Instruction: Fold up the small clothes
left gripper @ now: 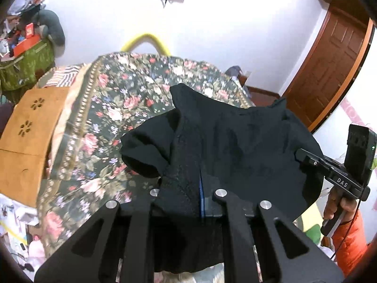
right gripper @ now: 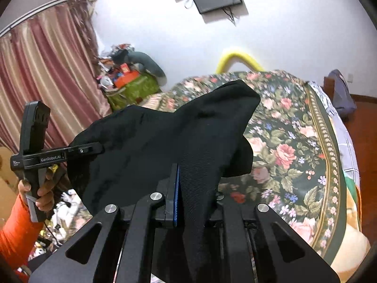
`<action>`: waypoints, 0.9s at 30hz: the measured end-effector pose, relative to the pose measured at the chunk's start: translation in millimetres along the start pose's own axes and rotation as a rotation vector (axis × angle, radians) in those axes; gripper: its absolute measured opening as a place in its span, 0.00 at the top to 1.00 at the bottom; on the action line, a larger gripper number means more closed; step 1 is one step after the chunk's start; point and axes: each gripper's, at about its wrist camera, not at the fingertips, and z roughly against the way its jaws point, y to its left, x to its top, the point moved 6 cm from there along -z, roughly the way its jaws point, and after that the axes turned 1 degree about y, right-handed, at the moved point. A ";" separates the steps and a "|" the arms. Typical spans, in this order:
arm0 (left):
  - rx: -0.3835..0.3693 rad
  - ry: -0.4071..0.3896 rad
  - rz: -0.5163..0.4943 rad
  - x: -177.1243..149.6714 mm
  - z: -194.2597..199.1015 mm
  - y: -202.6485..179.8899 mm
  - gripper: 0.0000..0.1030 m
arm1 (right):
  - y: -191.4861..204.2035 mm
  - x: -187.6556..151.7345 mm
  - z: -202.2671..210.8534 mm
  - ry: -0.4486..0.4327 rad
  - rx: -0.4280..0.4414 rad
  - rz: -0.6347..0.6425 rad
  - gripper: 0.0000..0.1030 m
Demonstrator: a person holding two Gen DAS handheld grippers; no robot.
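Observation:
A small black garment (left gripper: pixel 235 146) hangs stretched between my two grippers, lifted above the floral bedspread (left gripper: pixel 113 108). My left gripper (left gripper: pixel 200 188) is shut on one edge of it; the cloth drapes over its fingers. In the left wrist view my right gripper (left gripper: pixel 304 158) pinches the garment's far right edge. In the right wrist view my right gripper (right gripper: pixel 179 186) is shut on the black garment (right gripper: pixel 153 141), with a blue pad showing beside the cloth. My left gripper (right gripper: pixel 94 149) grips the garment's left edge there. A sleeve-like flap (left gripper: pixel 143 151) hangs loose.
The floral bedspread (right gripper: pixel 294 146) covers a bed below. A wooden box (left gripper: pixel 30 129) stands at the bed's left. A cluttered green-covered stand (left gripper: pixel 26 59) is at the back left, curtains (right gripper: pixel 42 70) beside it. A brown door (left gripper: pixel 329 66) is right. A yellow tube (left gripper: pixel 146 40) is behind the bed.

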 end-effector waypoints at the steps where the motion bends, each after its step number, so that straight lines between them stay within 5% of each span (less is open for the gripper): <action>1: 0.004 -0.006 -0.002 -3.2 9.3 0.6 0.88 | 8.5 -1.4 4.6 -0.002 0.005 0.008 0.91; 8: 0.032 0.027 0.003 -46.7 36.8 15.4 0.88 | 49.3 -37.4 15.3 0.036 0.019 0.037 0.91; 15: 0.016 0.176 0.068 -121.8 3.7 38.4 0.87 | 41.2 -101.4 -14.6 0.182 -0.010 0.000 0.90; 18: 0.073 0.242 0.039 -150.2 -14.4 48.5 0.82 | 30.1 -126.0 -25.8 0.254 -0.059 0.010 0.87; 22: 0.111 0.251 0.031 -161.5 -14.9 62.2 0.71 | 14.3 -141.9 -25.1 0.298 -0.102 0.012 0.81; 27: 0.204 0.193 0.008 -148.1 10.6 74.9 0.66 | 5.8 -128.6 -0.3 0.227 -0.197 0.038 0.68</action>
